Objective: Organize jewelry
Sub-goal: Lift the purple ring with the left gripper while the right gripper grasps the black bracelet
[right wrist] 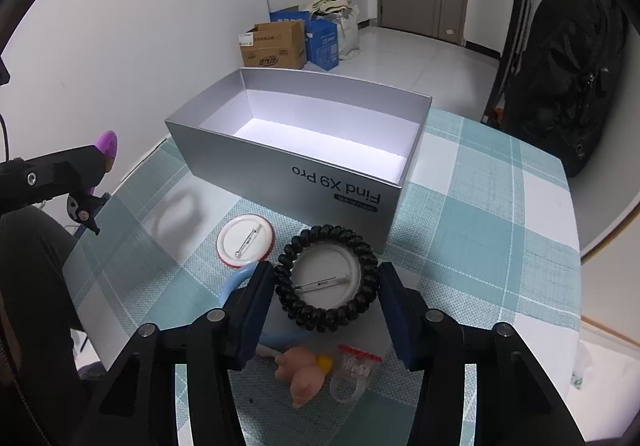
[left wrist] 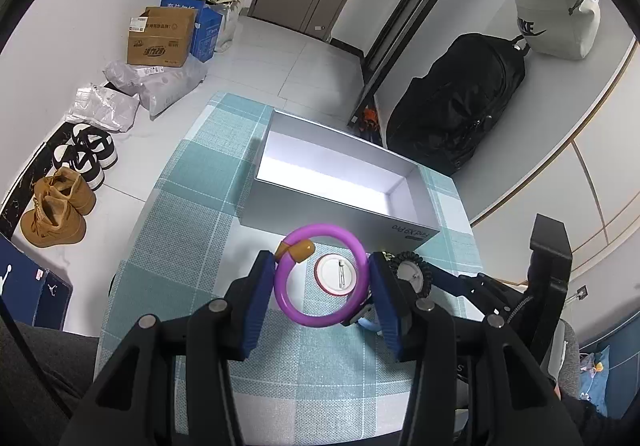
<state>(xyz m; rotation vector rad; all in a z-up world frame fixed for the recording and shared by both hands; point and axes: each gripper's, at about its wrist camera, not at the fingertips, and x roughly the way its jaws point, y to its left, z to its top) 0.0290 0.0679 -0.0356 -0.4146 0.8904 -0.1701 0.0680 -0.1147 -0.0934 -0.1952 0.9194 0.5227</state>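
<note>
In the left wrist view we see the left hand-held gripper (left wrist: pixel 320 286) pinching a purple bangle (left wrist: pixel 320 276) above the tabletop (left wrist: pixel 192 206), just short of the open silver box (left wrist: pixel 340 182). Only the right wrist view shows the pink figurine (right wrist: pixel 304 374) and clear ring (right wrist: pixel 352 374) below our right hand-held gripper (right wrist: pixel 326 288), whose spread fingers flank, without touching, a black coil hair tie (right wrist: pixel 328 278) encircling a pin badge (right wrist: pixel 326 278). Bare checked cloth lies right of the box up to the tabletop edge.

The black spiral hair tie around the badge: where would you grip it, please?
Grip the black spiral hair tie across its outer sides from above: it lies flat, ringing the pin badge, and the right gripper already straddles it.
</note>
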